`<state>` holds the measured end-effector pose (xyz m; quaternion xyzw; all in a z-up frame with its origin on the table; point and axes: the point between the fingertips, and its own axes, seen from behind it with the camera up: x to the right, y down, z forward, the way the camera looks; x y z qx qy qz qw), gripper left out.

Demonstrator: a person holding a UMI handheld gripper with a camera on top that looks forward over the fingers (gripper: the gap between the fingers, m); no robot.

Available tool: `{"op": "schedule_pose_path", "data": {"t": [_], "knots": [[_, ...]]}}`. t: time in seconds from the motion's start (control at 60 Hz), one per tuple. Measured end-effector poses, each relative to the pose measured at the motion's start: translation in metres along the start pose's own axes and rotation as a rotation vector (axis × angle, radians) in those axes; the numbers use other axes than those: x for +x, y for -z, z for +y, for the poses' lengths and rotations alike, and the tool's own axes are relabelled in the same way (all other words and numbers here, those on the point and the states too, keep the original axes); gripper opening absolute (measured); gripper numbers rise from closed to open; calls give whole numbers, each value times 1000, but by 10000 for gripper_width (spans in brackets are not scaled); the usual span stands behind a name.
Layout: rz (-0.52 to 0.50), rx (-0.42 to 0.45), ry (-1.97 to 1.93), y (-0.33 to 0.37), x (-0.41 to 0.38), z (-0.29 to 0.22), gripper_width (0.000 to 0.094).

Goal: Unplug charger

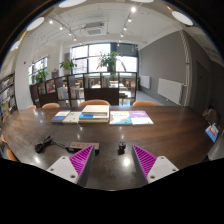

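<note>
The hand-held gripper (113, 163) hovers over the near edge of the tabletop (165, 128), fingers apart and empty; the black charger (121, 148) lies just ahead between them.

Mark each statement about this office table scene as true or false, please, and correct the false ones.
1. The gripper has its fingers apart with nothing between them. True.
2. The fingers already press on the charger. False: they hold nothing, and no charger can be clearly made out.
3. Magazines lie on the wooden table beyond the fingers. True.
4. The table is covered with a white cloth. False: its brown wood is bare.
5. Potted plants stand near the windows. True.
</note>
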<state>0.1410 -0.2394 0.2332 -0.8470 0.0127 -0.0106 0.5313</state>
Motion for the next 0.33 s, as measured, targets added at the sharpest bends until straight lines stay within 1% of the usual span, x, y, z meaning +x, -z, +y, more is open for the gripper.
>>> {"op": "schedule_pose_path", "data": {"t": [0.167,0.333], "knots": [[-12,-12,11,29,-14,19,725],[-13,-5,26,47,-20,25,727]]}}
